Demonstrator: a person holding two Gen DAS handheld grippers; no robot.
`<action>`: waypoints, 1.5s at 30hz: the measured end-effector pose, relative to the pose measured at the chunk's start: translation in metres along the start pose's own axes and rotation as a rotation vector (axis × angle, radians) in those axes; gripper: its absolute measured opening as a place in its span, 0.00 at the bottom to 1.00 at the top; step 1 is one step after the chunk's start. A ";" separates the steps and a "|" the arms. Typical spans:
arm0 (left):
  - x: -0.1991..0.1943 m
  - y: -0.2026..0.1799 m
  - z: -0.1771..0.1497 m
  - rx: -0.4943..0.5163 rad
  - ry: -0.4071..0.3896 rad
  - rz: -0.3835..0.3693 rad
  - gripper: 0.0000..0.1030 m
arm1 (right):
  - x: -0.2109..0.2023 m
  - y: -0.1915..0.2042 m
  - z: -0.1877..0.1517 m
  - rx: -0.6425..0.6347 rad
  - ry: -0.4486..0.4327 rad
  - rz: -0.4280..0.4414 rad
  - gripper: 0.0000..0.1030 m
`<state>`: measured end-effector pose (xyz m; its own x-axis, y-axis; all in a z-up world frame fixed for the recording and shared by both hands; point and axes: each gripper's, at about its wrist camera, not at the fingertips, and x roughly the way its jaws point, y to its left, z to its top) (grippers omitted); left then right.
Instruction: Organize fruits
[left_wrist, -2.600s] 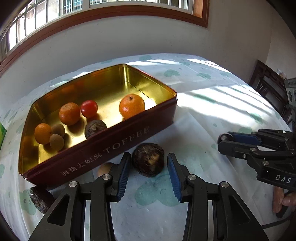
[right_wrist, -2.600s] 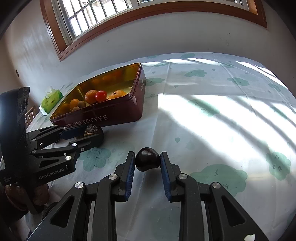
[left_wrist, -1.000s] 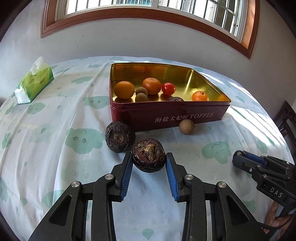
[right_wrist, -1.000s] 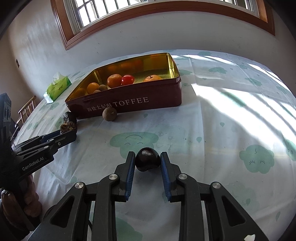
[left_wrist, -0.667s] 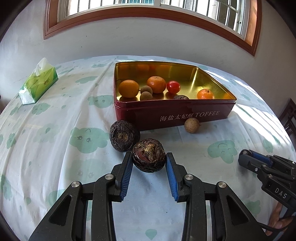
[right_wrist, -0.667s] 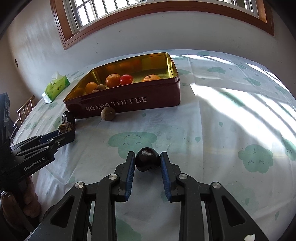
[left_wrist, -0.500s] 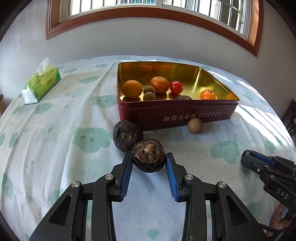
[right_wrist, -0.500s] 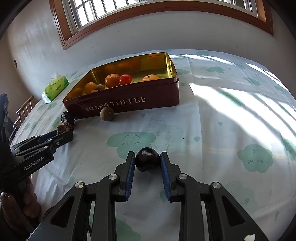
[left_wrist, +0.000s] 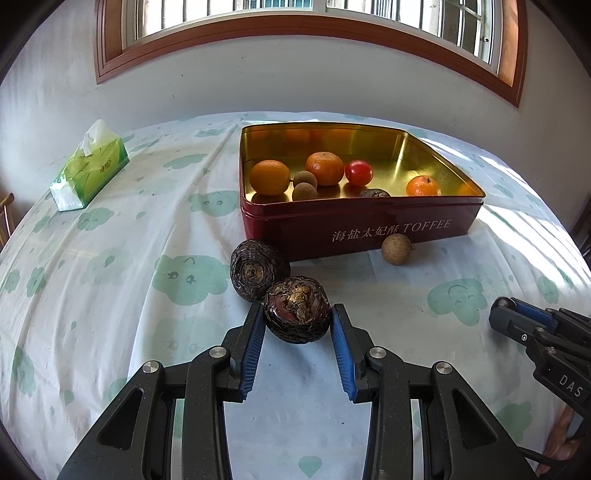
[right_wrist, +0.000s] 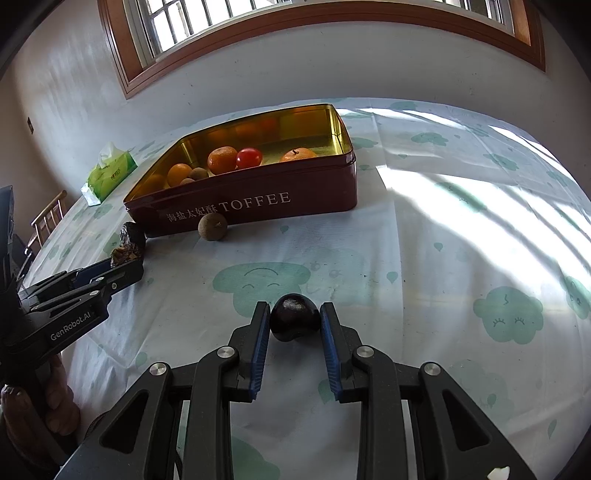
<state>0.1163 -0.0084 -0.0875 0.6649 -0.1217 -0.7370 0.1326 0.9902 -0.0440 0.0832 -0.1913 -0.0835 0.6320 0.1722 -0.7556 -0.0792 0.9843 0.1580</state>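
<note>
reading "toffee" on red tin (left_wrist: 369, 229), "genrobot.ai" on left gripper (right_wrist: 127, 264), "das" on right gripper (left_wrist: 496, 306)

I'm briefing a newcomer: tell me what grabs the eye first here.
The dark red TOFFEE tin with a gold interior, mid-table, holds oranges and a red tomato. The left gripper clamps a wrinkled brown water chestnut; the right gripper clamps a smooth dark chestnut.

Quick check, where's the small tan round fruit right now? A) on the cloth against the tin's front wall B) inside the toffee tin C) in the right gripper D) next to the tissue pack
A: the small tan round fruit sits on the tablecloth right at the front wall of the toffee tin, outside it; the right gripper is clamped on a dark smooth fruit instead.
</note>
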 end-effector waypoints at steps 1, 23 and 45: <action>0.000 0.000 0.000 0.001 0.000 0.002 0.36 | 0.000 0.000 0.000 0.000 0.000 0.000 0.25; 0.000 0.001 0.001 -0.002 0.001 0.014 0.36 | 0.000 0.000 0.000 0.000 0.000 -0.001 0.25; -0.002 0.003 0.001 -0.006 -0.001 0.023 0.36 | 0.000 -0.001 0.000 0.001 0.000 0.000 0.25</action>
<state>0.1161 -0.0055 -0.0851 0.6680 -0.0994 -0.7374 0.1130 0.9931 -0.0315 0.0833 -0.1926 -0.0836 0.6318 0.1718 -0.7559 -0.0780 0.9843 0.1586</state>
